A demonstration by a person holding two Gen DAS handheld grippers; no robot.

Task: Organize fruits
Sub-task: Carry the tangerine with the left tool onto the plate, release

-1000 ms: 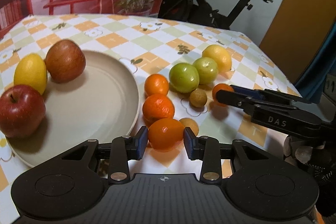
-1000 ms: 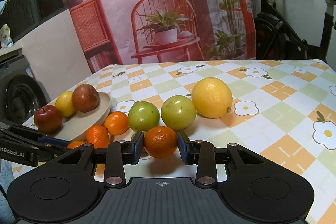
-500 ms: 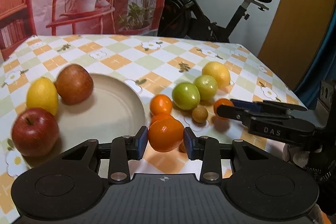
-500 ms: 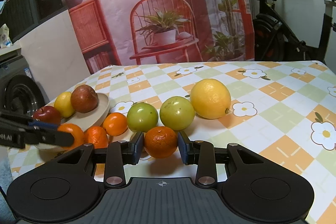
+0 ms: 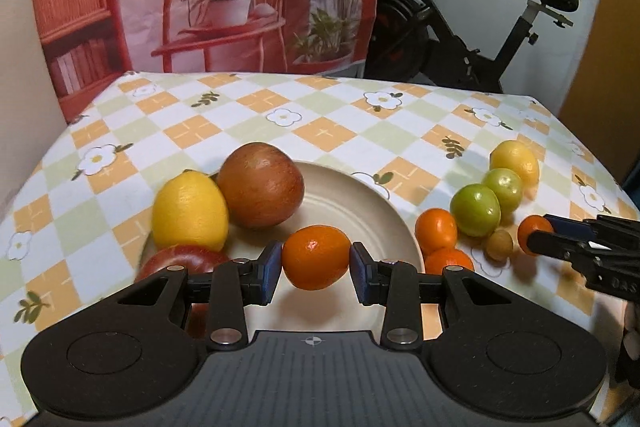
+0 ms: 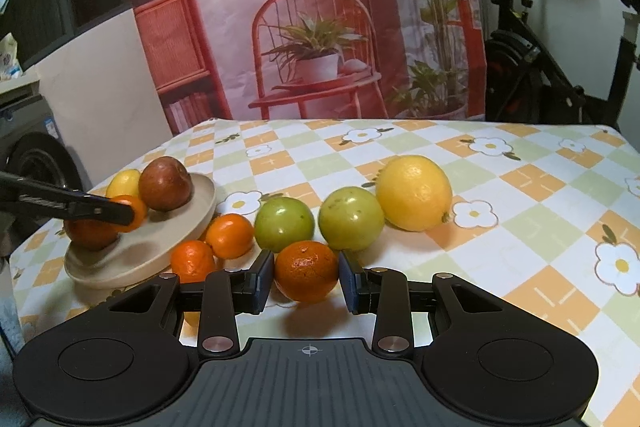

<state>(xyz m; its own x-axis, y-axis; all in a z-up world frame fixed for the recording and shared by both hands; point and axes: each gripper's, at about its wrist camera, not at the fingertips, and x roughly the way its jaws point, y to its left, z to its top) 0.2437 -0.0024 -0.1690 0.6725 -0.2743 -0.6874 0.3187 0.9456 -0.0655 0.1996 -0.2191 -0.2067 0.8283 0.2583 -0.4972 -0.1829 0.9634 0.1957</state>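
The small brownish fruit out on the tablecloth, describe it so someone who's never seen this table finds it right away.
Start at the beige plate and move right, past the two loose oranges, to the pair of green fruits. The small brownish fruit lies on the tablecloth just in front of the nearer green fruit. It is the smallest piece there, dull tan-brown rather than orange, green or yellow.

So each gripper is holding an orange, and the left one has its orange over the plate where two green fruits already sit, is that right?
Not quite. The left gripper does hold its orange over the plate, and the right gripper holds an orange too. But the left wrist view shows the two green fruits on the tablecloth, beside the plate, not on it.
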